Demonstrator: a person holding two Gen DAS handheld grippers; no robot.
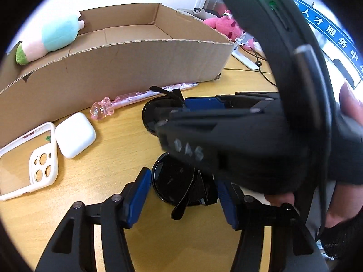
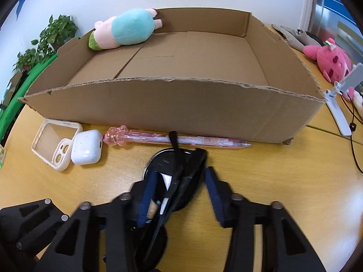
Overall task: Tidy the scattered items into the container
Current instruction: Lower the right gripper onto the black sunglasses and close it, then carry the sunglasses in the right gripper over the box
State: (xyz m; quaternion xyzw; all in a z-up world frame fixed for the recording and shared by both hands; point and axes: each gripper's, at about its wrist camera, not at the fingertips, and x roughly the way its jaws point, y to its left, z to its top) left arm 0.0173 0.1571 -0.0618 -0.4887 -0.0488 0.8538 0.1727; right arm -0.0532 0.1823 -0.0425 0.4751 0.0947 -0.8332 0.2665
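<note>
Black sunglasses (image 1: 174,179) lie on the wooden table between my two grippers; they also show in the right wrist view (image 2: 174,170). My left gripper (image 1: 183,195) is open around one lens. My right gripper (image 2: 179,195) is open around the frame, and it shows from the side in the left wrist view (image 1: 181,117). A cardboard box (image 2: 181,104) stands behind, with a pastel plush toy (image 2: 127,29) inside at its far left. A pink pen (image 2: 177,139), a white earbuds case (image 2: 87,147) and a cream phone case (image 2: 56,145) lie in front of the box.
A pink plush (image 2: 329,61) and a white stand with a black cable (image 2: 338,111) sit right of the box. Potted plants (image 2: 50,38) and a green cloth (image 2: 13,104) are at the far left.
</note>
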